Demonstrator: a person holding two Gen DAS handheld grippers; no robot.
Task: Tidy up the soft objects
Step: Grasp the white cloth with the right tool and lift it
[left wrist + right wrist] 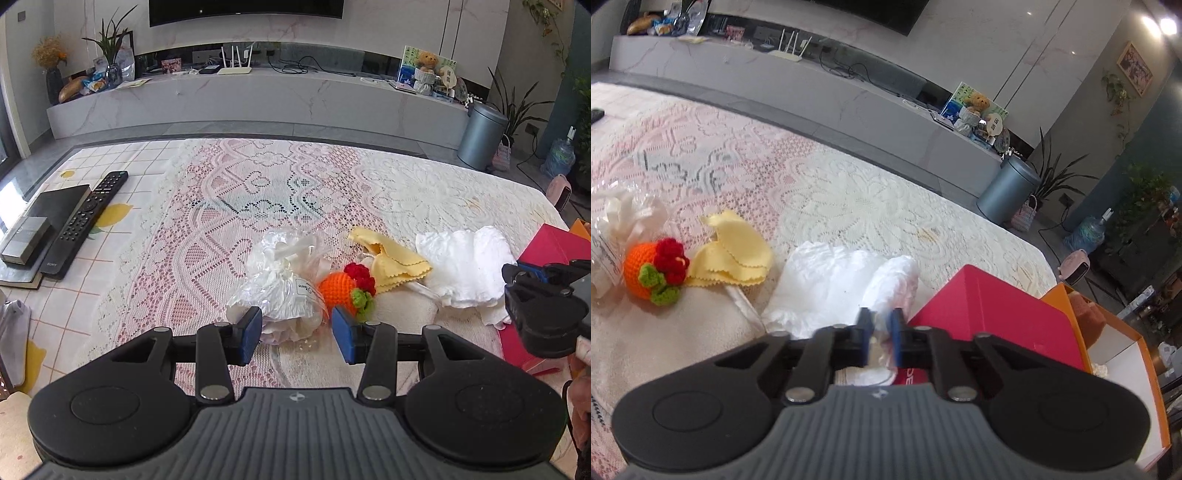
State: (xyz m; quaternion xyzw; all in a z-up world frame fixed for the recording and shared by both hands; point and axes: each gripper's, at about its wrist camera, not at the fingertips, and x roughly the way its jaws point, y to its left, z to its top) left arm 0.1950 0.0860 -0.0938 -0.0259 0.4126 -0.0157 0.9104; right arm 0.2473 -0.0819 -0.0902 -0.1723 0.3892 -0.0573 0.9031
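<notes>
Far left on the lace-covered counter (295,177): a black remote (90,221) beside a dark book (55,210) with a grey box (24,242) on top, book's near corner cut off by the frame edge. Left tongs (297,334) stand released, blue pads either side of a clear plastic bag (284,280) holding something white; bag's near end drops behind the tongs, so contact with the left pad is hard to call, probably just touching. Just right of the bag, touching it, an orange crochet toy (338,288) with red and green bits. Next, a crumpled yellow cloth (391,258), then a white crumpled cloth (831,280). Right tongs (881,328) are clenched on the near edge of that white cloth, a bit of it showing between the pads. Right of it a red box (997,310), partly hidden by the tongs, and an orange box (1145,369), cut off at the frame edge.
</notes>
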